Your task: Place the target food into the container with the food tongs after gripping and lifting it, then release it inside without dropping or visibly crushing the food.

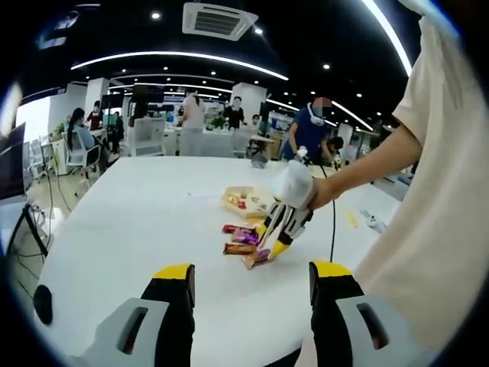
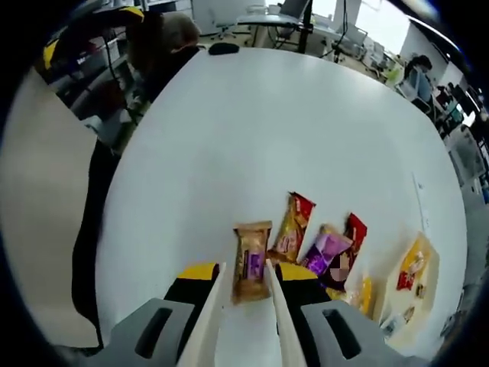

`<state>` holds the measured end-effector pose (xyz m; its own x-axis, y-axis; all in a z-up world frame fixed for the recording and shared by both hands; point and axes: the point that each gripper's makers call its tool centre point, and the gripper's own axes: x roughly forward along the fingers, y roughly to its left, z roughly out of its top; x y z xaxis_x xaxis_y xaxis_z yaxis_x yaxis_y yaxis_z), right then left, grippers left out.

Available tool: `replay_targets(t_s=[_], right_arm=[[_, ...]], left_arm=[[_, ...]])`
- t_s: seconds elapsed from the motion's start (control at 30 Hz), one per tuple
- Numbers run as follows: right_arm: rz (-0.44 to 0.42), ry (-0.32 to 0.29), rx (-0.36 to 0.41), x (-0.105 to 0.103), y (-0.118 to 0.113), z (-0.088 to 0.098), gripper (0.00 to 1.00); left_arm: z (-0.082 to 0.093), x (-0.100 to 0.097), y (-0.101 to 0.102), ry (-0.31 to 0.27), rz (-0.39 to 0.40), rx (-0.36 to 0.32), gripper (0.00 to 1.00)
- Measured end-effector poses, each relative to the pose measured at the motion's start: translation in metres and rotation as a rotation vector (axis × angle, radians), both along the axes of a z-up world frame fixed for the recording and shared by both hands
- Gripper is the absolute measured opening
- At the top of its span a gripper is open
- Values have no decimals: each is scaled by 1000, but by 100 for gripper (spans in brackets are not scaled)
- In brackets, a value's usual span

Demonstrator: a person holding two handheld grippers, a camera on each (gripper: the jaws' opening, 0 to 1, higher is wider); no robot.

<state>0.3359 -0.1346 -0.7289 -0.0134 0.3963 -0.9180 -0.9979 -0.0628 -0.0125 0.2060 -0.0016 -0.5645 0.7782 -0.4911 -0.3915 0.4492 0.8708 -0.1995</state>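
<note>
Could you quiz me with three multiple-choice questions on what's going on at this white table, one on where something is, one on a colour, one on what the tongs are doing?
1. Where does the brown snack packet lie?
A. between the tips of the right tongs
B. inside the container
C. on the floor

2. What colour is the packet beside the two red ones?
A. green
B. purple
C. blue

3. How do the left tongs stand?
A. shut on a packet
B. open, holding nothing
C. shut on a cup

Answers:
1 A: the right gripper view shows the two cream blades on either side of it.
2 B: its wrapper is plainly purple.
3 B: bare white table shows across the wide gap between the tips.
</note>
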Motion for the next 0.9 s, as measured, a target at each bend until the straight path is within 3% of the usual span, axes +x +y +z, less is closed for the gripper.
replay_targets(t_s=[0.5,0.9], right_arm=[[23,-13,-31,11,-8,-2,29],[35,-4,-45,4,-5,-7,29]], left_arm=[[-5,-6,10,20,40,-3,60],[-4,-6,10,19,34,-6,60]])
